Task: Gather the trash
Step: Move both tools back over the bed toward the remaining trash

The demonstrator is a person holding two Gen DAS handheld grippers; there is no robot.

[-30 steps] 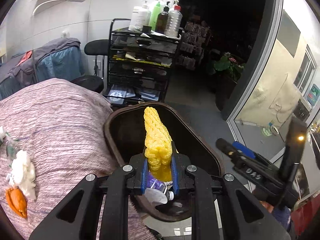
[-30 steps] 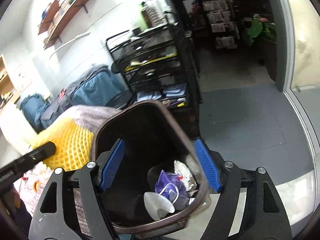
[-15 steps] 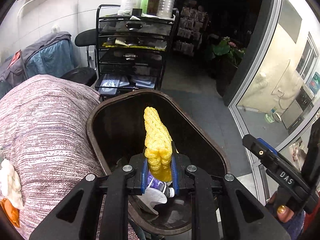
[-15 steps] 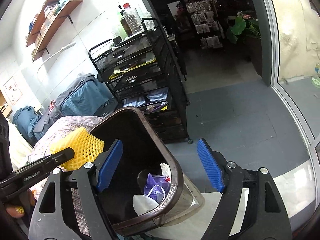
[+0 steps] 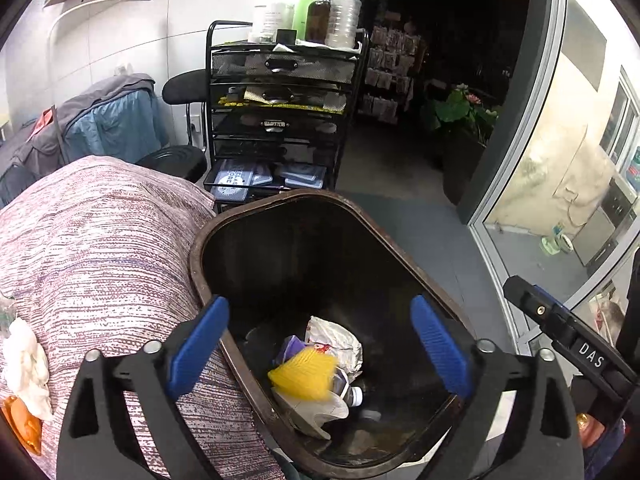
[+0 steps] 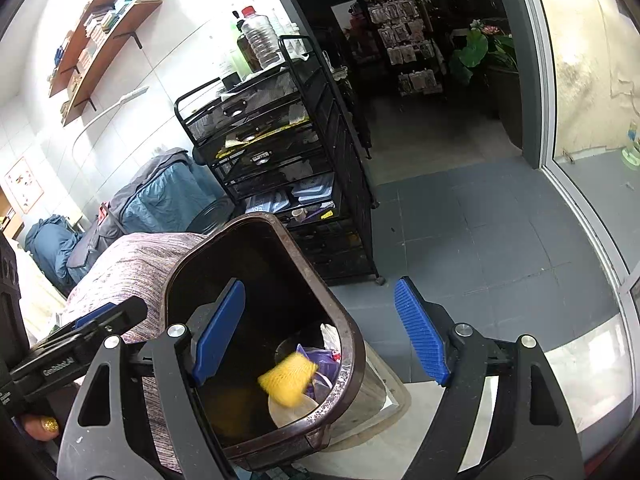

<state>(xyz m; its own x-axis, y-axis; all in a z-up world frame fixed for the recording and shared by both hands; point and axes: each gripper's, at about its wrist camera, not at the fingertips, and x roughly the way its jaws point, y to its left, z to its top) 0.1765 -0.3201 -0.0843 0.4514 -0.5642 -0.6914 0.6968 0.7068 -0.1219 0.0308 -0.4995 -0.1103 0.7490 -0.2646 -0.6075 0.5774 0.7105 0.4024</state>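
While your left gripper (image 5: 320, 344) hangs over the dark brown plastic bin (image 5: 256, 216), its jaws are opening with nothing between them, and the yellow foam net sleeve (image 5: 306, 374) (blurred) is down inside the bin, over a crumpled white wrapper (image 5: 340, 340) and other litter. Your right gripper (image 6: 320, 332) straddles the bin's rim, jaws wide apart and not pressing it. Beside the bin, on the striped mauve cover (image 5: 100, 240), lie a white wad (image 5: 26, 368) and an orange scrap (image 5: 24, 424).
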